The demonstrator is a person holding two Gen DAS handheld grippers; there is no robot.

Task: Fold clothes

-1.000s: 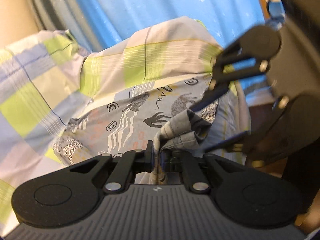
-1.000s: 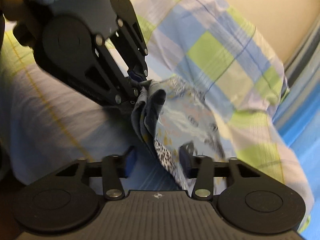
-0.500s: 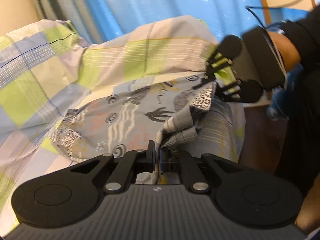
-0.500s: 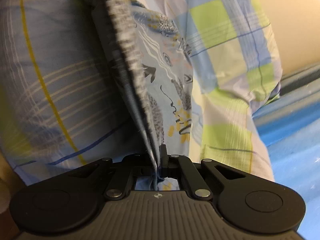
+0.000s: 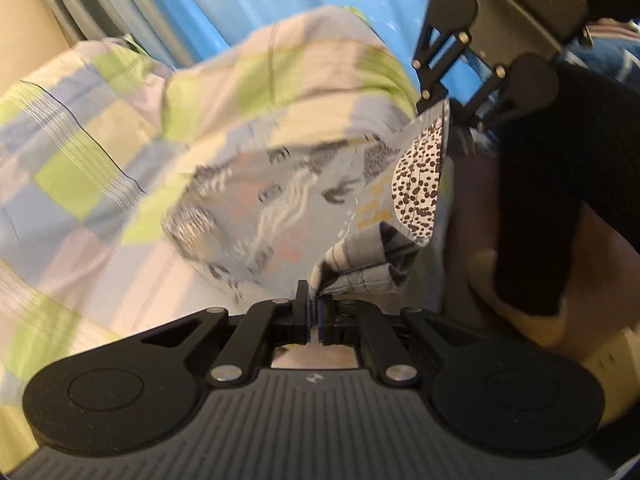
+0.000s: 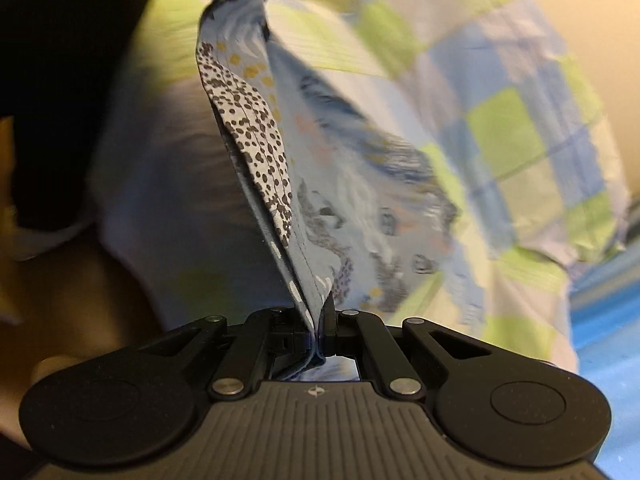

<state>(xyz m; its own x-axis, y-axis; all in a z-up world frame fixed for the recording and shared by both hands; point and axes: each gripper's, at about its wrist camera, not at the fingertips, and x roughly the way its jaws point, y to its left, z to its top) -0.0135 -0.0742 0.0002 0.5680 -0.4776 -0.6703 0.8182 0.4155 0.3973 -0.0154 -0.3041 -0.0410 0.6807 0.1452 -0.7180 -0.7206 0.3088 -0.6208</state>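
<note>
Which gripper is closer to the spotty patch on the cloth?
Right. The right gripper pinches the cloth's edge where the spotty patch ends; the left gripper grips a bunched corner further from it.

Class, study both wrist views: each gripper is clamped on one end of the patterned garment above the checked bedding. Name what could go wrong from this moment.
1. The left gripper pinches only a bunched corner of the patterned garment; it could slip out.
2. The edge to the right gripper looks taut, so pulling further may strain the cloth.
3. The garment's far side lies against the checked bedding and might drag or crease.
</note>
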